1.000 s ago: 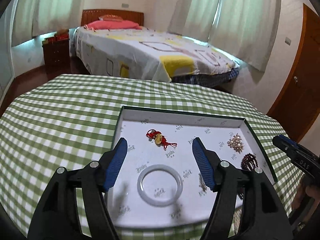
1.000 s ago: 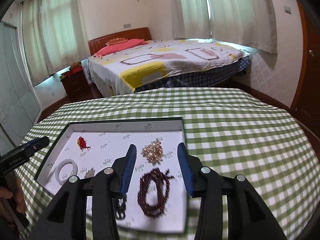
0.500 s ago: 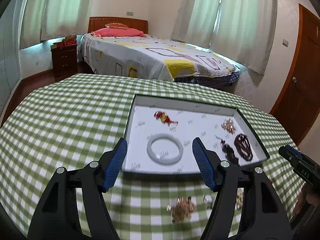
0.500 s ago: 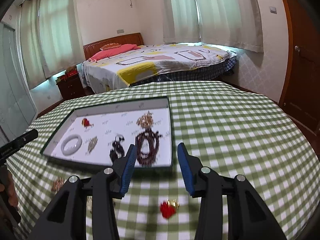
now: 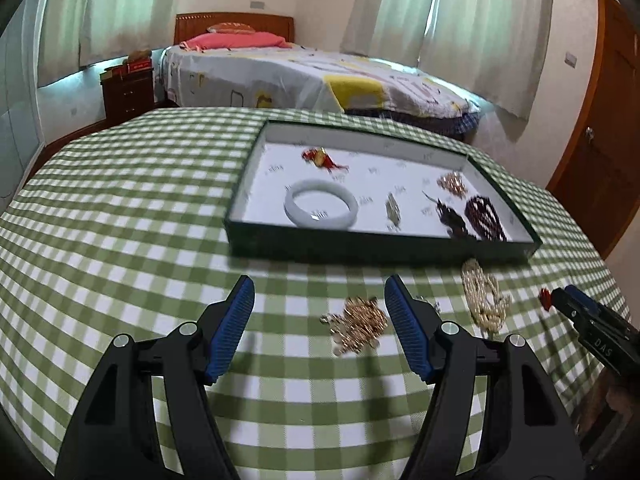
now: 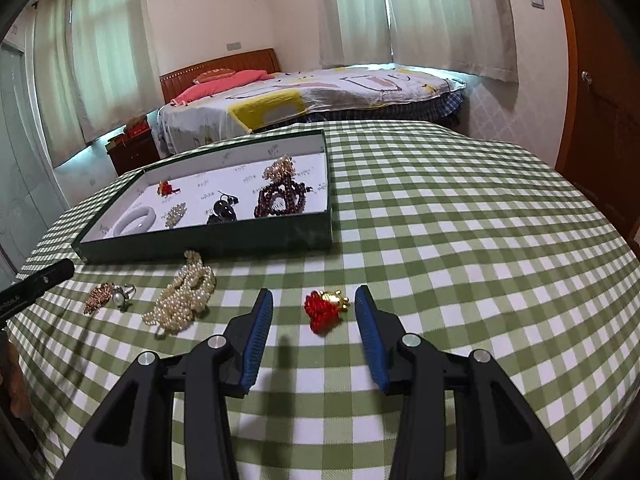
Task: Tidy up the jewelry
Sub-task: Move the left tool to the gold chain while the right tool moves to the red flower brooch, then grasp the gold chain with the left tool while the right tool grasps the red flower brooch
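**Tray part-filled, four pieces loose**

Both claws open, empty: left gripper [image 5: 320, 328], right gripper [image 6: 314, 336]. Near, on cloth: red knot charm [image 6: 325, 309], pearl strand [image 6: 185, 298], ring [image 6: 122, 296], gold chain [image 5: 358, 325]. Beyond: tray [image 6: 208, 248] already holds bangle [image 5: 321, 209], dark beads [image 6: 280, 200].

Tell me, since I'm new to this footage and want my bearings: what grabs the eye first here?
The dark green tray on the checked tablecloth stands out, with a pale bangle and dark red beads inside. In front of it, loose on the cloth, lie a pearl strand and a gold chain heap. The red knot charm sits between the fingers of the open right gripper.
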Motion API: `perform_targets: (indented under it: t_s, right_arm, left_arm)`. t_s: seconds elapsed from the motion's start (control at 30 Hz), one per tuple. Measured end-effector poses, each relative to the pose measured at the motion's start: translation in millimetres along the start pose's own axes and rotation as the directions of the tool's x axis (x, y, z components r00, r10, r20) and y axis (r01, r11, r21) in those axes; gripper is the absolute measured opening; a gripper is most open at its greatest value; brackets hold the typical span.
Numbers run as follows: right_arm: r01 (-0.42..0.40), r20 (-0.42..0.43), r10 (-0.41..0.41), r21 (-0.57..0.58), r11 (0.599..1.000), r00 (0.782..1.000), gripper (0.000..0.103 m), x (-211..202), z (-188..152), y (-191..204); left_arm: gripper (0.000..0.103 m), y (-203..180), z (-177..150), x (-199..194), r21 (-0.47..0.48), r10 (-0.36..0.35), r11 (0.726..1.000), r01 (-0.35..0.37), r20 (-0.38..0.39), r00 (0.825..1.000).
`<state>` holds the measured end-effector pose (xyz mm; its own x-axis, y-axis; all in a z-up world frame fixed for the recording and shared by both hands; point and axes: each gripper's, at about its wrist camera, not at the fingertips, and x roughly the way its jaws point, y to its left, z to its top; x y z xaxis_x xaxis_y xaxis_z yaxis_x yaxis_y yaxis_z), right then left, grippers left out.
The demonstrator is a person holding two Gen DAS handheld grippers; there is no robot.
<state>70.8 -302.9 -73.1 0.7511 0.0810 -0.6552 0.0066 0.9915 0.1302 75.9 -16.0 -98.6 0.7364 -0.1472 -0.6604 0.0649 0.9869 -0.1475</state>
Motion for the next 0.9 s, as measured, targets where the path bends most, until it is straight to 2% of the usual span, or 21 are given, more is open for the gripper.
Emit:
perform_targets:
  t_s: [0.2,0.43,0.53,0.6,0.73,0.8,0.87,0.9]
  right_arm:
    - [0.025,-0.007,-0.025,-0.034,0.999,1.000,0.043,2.7,-1.0,1.9]
    - [0.023,-0.028,-0.024,-0.015,1.000,0.999,0.043,4.9,-5.9,-1.4]
    - [0.021,-0.033,-0.021,-0.014,1.000,0.999,0.043,4.9,-6.6,-1.8]
    - [0.020,-0.036,-0.021,-0.011,1.000,0.999,0.043,4.7,-6.9,-1.8]
    - [0.019,-0.040,-0.019,-0.009,1.000,0.999,0.043,3.9,-7.4,-2.6]
    - [0.019,-0.040,-0.019,-0.009,1.000,0.999,0.043,3.8,-7.3,-2.6]
    - [0.019,-0.041,-0.019,-0.009,1.000,0.999,0.043,3.7,-7.4,-2.2]
    - [0.019,-0.041,-0.020,-0.011,1.000,0.999,0.043,3.9,-7.3,-2.0]
  left_arm:
    - [0.066,-9.9,-4.1,10.3,0.010,0.003,1.000,-0.002,-0.042,0.999]
    - [0.066,-21.7,-7.1,27.0,0.041,0.009,0.999,-0.005,-0.103,0.995]
    - [0.061,-24.2,-7.9,32.5,0.050,0.009,0.999,-0.003,-0.123,0.992]
    - [0.055,-24.9,-7.5,32.4,0.056,0.006,0.998,0.001,-0.125,0.992]
    - [0.028,-29.0,-9.6,32.0,0.096,-0.012,0.995,0.024,-0.124,0.992]
    - [0.023,-26.1,-10.6,30.6,0.093,-0.029,0.995,0.041,-0.121,0.992]
    - [0.012,-22.0,-11.1,29.9,0.076,-0.047,0.996,0.056,-0.120,0.992]
    - [0.012,-21.0,-11.3,29.8,0.072,-0.052,0.996,0.061,-0.120,0.991]
